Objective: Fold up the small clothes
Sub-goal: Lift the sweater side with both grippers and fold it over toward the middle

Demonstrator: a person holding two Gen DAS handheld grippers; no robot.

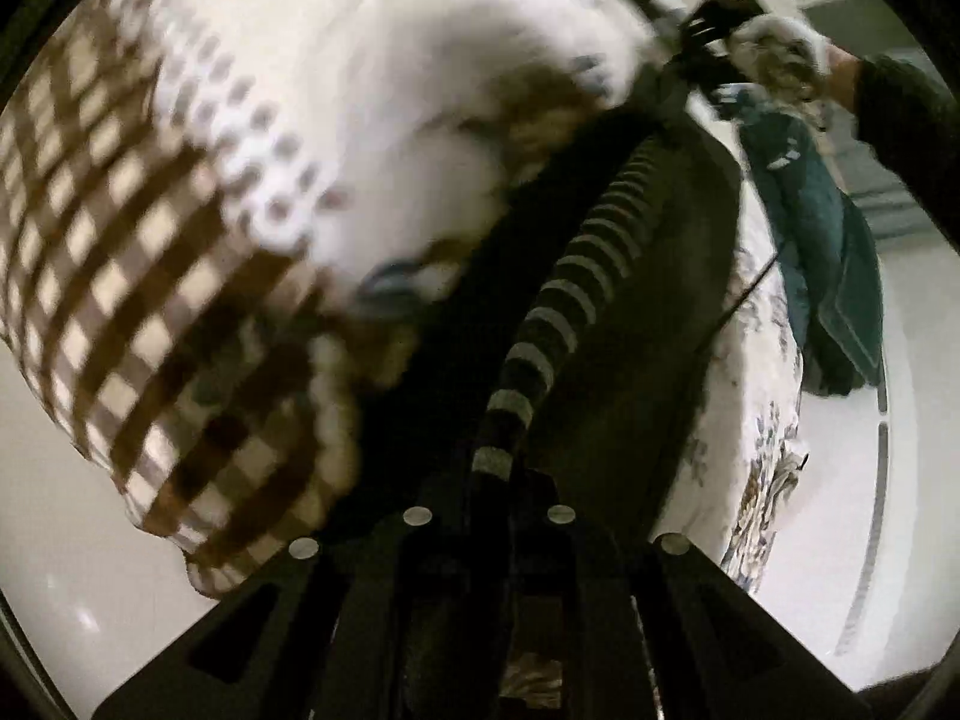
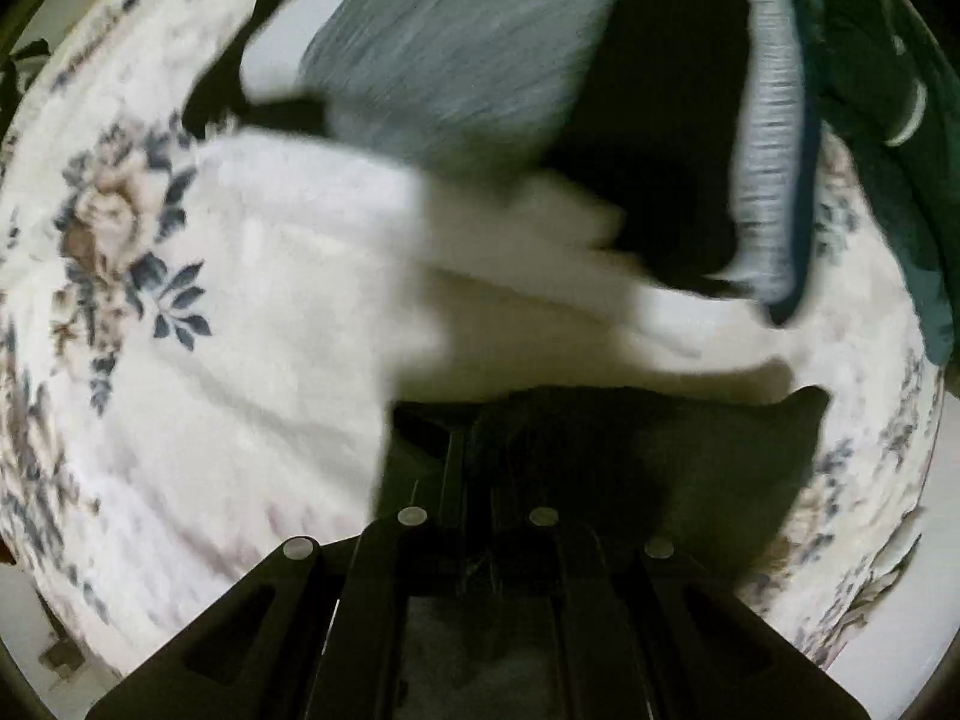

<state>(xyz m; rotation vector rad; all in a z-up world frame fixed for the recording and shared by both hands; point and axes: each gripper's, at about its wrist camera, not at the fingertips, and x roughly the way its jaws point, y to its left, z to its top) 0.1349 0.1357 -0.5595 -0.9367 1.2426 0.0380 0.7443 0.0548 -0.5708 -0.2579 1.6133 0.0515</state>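
A black garment with a grey-striped band stretches from my left gripper up towards my right gripper. The left gripper is shut on the garment's striped edge. In the right wrist view the right gripper is shut on the same black garment, which hangs to the right of the jaws. Both views are blurred by motion. The bed's floral cover lies below.
A brown checked cloth and white clothes lie on the left. A teal garment hangs by the bed's edge. A grey-blue cloth, a white garment and a pale ribbed piece lie ahead.
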